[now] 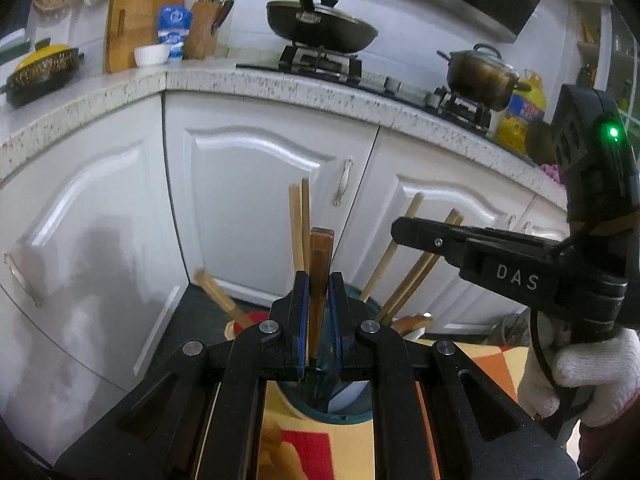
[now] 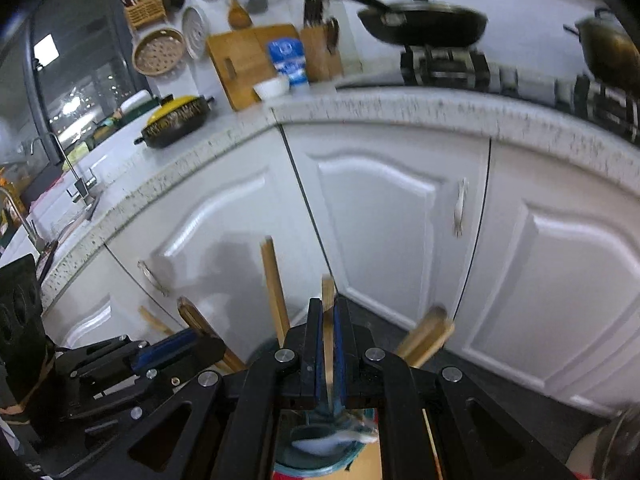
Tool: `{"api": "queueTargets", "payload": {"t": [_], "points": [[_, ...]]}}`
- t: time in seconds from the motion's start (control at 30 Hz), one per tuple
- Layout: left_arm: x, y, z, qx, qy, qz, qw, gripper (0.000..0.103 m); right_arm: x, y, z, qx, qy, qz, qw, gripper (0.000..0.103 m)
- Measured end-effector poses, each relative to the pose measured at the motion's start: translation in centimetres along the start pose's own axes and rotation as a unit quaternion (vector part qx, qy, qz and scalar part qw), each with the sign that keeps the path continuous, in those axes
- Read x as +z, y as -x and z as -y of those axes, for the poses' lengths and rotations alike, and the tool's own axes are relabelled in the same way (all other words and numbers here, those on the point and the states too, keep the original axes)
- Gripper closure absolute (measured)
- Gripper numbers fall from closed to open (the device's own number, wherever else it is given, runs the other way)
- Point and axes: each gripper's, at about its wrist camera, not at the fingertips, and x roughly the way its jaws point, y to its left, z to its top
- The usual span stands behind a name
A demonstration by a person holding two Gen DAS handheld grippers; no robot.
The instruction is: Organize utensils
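Chopsticks fan out of a teal holder (image 1: 344, 408) at lower centre of both views. Left claw (image 1: 320, 320) pinches a dark wooden stick (image 1: 321, 264); right claw (image 2: 329, 356) pinches a pale chopstick (image 2: 328, 300). Both claws crowd one holder: they may collide or tip it. Beyond, white cabinets (image 1: 248, 200), then the surface (image 1: 280, 80).

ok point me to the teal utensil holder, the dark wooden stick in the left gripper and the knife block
teal utensil holder (image 1: 320, 414): left wrist view, near rim.
dark wooden stick (image 1: 321, 256): left wrist view, upper end above the pads.
knife block (image 1: 202, 30): left wrist view, wooden front face.
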Motion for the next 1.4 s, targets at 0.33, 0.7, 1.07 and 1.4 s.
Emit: {"api": "queueTargets", "payload": {"t": [0.33, 0.7, 1.07, 1.4], "points": [[0.4, 2.0, -0.1, -0.006, 0.017, 0.012, 0.9998, 0.066, -1.7, 2.8, 0.9, 0.009, -0.014, 0.001, 1.0, 0.075], [-1.2, 6.2, 1.5, 0.015, 0.005, 0.036, 0.9992, 0.056, -5.0, 8.3, 0.4, -0.007, -0.016, 0.031, 0.999, 0.067], [-5.3, 7.0, 3.6, 0.047, -0.01, 0.016, 0.9987, 0.055, -10.4, 9.3, -0.6, -0.067, -0.03, 0.029, 0.997, 0.064], [-6.7, 8.1, 4.2, 0.07, -0.025, 0.021, 0.997, 0.055, -12.1, 10.3, -1.7, -0.092, -0.031, 0.035, 0.995, 0.059]]}}
